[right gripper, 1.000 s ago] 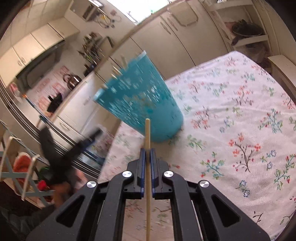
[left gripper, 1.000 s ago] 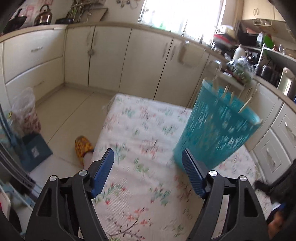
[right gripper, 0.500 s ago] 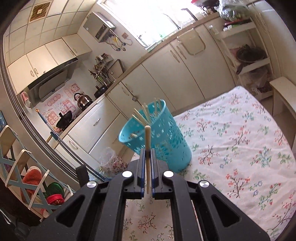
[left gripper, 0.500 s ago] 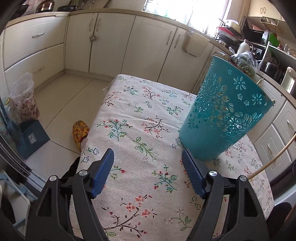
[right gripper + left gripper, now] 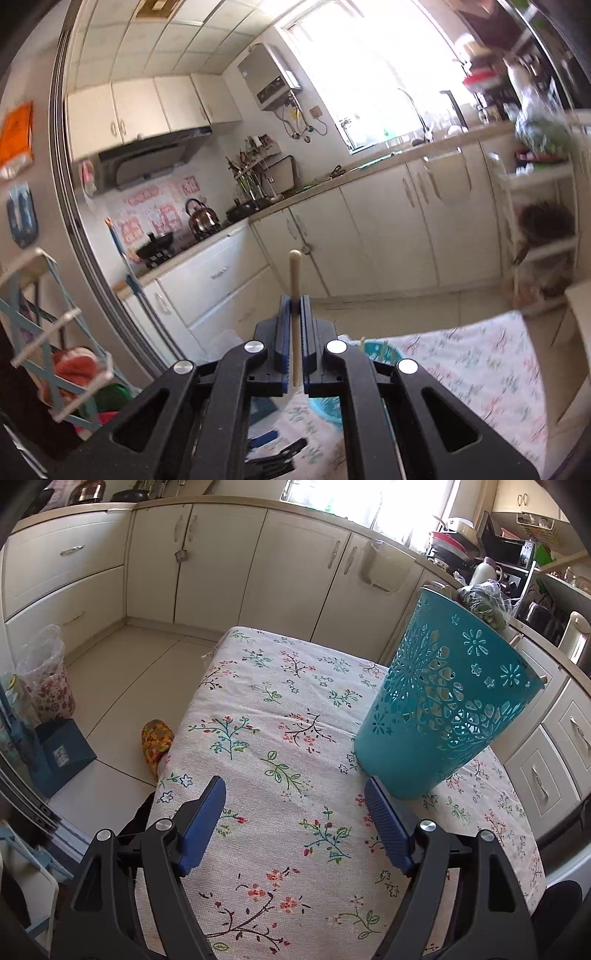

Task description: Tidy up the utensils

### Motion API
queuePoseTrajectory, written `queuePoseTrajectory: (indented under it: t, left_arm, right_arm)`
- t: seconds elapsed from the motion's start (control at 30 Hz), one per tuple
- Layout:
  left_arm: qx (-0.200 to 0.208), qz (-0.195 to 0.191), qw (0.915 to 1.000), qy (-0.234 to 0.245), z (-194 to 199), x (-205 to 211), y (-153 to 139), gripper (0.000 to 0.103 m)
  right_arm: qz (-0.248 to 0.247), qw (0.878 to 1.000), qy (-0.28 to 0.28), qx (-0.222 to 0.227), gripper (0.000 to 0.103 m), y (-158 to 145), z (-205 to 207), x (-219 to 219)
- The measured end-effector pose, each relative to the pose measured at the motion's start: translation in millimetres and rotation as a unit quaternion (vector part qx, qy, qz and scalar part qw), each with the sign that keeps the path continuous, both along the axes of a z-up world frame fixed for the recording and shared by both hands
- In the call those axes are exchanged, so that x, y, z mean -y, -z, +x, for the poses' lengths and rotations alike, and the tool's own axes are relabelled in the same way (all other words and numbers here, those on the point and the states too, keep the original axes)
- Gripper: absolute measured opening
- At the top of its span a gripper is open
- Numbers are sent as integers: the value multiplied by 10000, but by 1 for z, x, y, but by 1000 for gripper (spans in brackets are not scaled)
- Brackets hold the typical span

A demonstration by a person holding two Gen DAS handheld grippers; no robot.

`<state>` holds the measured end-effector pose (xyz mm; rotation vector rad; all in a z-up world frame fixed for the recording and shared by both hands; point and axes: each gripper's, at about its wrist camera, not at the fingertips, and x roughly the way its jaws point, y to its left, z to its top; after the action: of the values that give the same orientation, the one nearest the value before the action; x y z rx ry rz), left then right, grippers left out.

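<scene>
A teal cut-out basket (image 5: 443, 709) stands on the floral tablecloth (image 5: 280, 709) at the right of the left wrist view. My left gripper (image 5: 295, 794) hovers over the cloth, its jaws opening with nothing between them, its right finger (image 5: 384, 823) close beside the basket's base. My right gripper (image 5: 294, 301) is shut on a wooden chopstick (image 5: 294, 273) that points upward, high above the table. Below it, the basket's rim (image 5: 380, 352) shows partly behind the fingers, with chopstick ends (image 5: 362, 343) sticking out. A wooden stick (image 5: 561, 559) crosses the top right of the left wrist view.
Cream cabinets (image 5: 295, 572) run along the far walls. A yellow slipper (image 5: 157, 738), a blue box (image 5: 62, 753) and a plastic bag (image 5: 48, 679) lie on the floor left of the table. An open shelf (image 5: 543, 251) stands beyond the table's far end.
My right gripper has risen with the chopstick, and the basket has dropped from the middle of its view to the bottom. The left gripper has hardly moved.
</scene>
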<state>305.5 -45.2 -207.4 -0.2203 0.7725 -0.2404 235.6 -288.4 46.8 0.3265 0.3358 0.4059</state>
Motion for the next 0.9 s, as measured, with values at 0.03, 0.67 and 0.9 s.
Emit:
queuePoseTrajectory:
  t: [0.03,0.67,0.9]
  left_arm:
    - [-3,-2,10000,-4,0,0,0,75]
    - [108,407,9991,-99,-24,3,-27,95]
    - [274,696,9972,16,-66,3,-76,95]
  right_arm:
    - [-194,9998,52,-13,6,1,6,-6]
    - [-1047,9829,1026,-1112,65,102,14,-40]
    - [-1047,9708,1682,-1354,89,123,-71,-42]
